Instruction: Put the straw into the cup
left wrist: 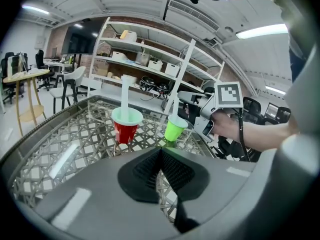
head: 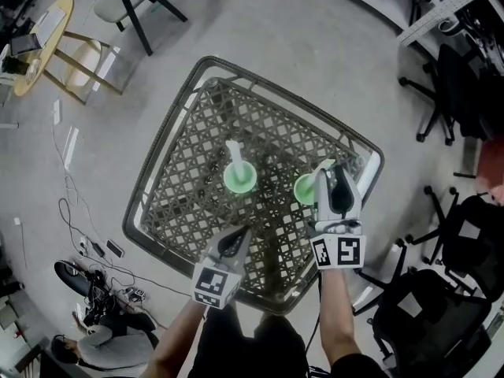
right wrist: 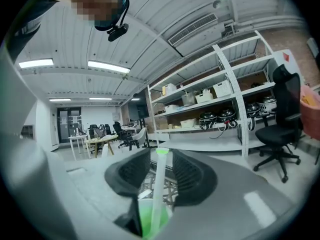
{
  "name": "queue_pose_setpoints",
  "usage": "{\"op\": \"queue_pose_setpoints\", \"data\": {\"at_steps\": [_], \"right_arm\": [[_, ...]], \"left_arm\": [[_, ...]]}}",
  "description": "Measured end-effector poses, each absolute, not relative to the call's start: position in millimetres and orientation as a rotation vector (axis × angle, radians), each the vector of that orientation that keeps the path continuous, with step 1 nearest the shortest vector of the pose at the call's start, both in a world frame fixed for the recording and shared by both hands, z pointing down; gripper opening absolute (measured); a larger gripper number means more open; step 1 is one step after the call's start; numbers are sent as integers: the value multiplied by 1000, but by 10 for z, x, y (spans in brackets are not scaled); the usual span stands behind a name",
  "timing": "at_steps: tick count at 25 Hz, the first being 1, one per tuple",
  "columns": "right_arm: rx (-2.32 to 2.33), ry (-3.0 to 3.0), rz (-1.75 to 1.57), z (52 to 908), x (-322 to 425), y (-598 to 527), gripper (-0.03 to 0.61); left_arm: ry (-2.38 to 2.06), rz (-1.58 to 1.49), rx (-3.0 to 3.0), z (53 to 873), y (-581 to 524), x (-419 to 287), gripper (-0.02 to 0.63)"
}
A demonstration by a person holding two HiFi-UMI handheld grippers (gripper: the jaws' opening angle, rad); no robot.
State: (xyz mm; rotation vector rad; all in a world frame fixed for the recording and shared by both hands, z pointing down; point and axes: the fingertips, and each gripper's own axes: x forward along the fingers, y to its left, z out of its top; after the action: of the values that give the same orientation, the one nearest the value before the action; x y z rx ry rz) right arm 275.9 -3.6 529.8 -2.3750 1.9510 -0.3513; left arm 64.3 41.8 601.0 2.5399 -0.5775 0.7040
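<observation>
On the lattice table (head: 186,143) a red cup (left wrist: 125,128) with a pale green rim holds a white straw (left wrist: 124,90). Right of it, a green cup (left wrist: 174,129) holds a second white straw (right wrist: 158,189), which leans up between the jaws of my right gripper (right wrist: 161,158). Those jaws stand open, with a gap on each side of the straw. From above, my right gripper (head: 324,181) hovers at the green cup (head: 304,189) near the table's right edge. Nearer the front edge, my left gripper (left wrist: 160,158) is shut and empty, pointing at both cups.
The table's raised rim (head: 370,157) runs close by the green cup. Office chairs (head: 441,109) stand to the right, and a round wooden table (head: 43,42) stands far left. Cables (head: 94,250) lie on the floor. Shelving (left wrist: 150,66) fills the background.
</observation>
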Motion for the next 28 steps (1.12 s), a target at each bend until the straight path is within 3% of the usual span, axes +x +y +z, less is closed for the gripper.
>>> {"op": "queue_pose_setpoints", "data": {"at_steps": [12,28], "right_arm": [[-2369,2015,-391,4836,2561,298,127],[-2306,2151,-369,3897,2033,815,69]], "left_arm": [[-620,639,2619,5334,403,631,6],[-726,504,2740,4151,571,449,6]]}}
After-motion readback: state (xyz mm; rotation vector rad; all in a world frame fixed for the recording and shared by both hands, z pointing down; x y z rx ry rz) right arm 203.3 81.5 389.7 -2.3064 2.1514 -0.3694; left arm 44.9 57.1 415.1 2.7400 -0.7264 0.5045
